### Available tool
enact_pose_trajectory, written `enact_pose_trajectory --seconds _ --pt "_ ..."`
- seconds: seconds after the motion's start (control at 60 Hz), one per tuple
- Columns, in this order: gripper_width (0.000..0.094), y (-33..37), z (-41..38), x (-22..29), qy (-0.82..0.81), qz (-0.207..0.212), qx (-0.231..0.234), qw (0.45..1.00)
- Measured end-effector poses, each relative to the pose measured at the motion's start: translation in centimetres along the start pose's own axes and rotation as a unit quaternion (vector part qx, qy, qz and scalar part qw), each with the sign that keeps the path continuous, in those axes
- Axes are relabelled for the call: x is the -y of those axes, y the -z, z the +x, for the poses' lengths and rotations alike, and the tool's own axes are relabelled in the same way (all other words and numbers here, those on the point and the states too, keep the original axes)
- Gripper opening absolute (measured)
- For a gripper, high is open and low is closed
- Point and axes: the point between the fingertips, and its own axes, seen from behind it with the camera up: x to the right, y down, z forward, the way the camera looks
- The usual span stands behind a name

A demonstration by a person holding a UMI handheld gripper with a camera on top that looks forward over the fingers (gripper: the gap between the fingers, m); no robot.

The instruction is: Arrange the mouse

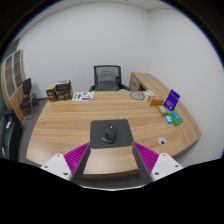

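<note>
Ahead of open tongs (110,160), mouse (108,131) on mousepad (110,134), long axis pointing away.

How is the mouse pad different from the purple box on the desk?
The mouse pad is black and lies flat just ahead of the gripper; the purple box stands upright far off to the side. The pad bears a mouse; the box bears nothing. Both rest on the wooden desk.
</note>
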Motion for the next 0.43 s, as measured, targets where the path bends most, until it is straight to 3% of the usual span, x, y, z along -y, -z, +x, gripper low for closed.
enact_pose_trajectory --seconds 0.183,0.433 --pt "0.0861 5.4 -0.1 -2.8 -0.002 -0.006 0.006 1.000" --pt "0.0855 5.8 0.4 -3.9 -0.008 -0.007 0.002 1.000"
